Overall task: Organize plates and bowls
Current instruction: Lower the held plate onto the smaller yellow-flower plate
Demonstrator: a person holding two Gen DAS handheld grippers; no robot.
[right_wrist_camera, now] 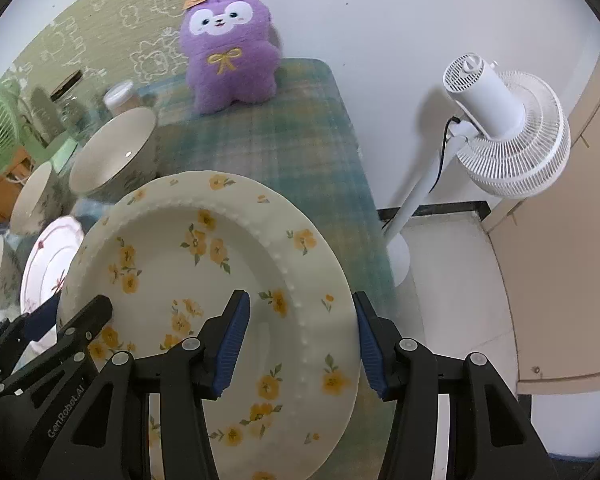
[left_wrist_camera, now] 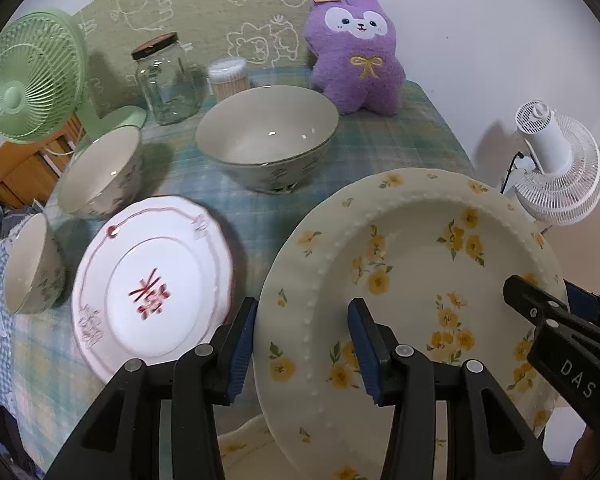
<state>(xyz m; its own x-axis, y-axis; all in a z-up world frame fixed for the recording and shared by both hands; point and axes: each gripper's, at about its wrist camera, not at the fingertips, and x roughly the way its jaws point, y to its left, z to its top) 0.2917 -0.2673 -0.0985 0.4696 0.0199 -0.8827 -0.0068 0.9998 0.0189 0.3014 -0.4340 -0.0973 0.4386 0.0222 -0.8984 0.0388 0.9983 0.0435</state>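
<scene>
A cream plate with yellow flowers [left_wrist_camera: 412, 280] is lifted and tilted above the table, with a like plate [left_wrist_camera: 240, 444] under it. My left gripper [left_wrist_camera: 304, 344] straddles its left rim, one finger outside and one inside. My right gripper [right_wrist_camera: 300, 344] straddles its right rim [right_wrist_camera: 312, 320] the same way. Both have wide jaws, and I cannot tell whether the pads press the rim. A white plate with red marks [left_wrist_camera: 152, 284] lies to the left. A large bowl [left_wrist_camera: 266, 136] stands at centre, with two smaller bowls [left_wrist_camera: 100, 172] [left_wrist_camera: 32, 268] at left.
A plaid cloth [left_wrist_camera: 380, 144] covers the table. A glass jar [left_wrist_camera: 166, 80], a cotton swab tub [left_wrist_camera: 228, 76], a purple plush [left_wrist_camera: 358, 48] and a green fan [left_wrist_camera: 28, 76] stand at the back. A white standing fan [right_wrist_camera: 508, 128] is on the floor beyond the table's right edge.
</scene>
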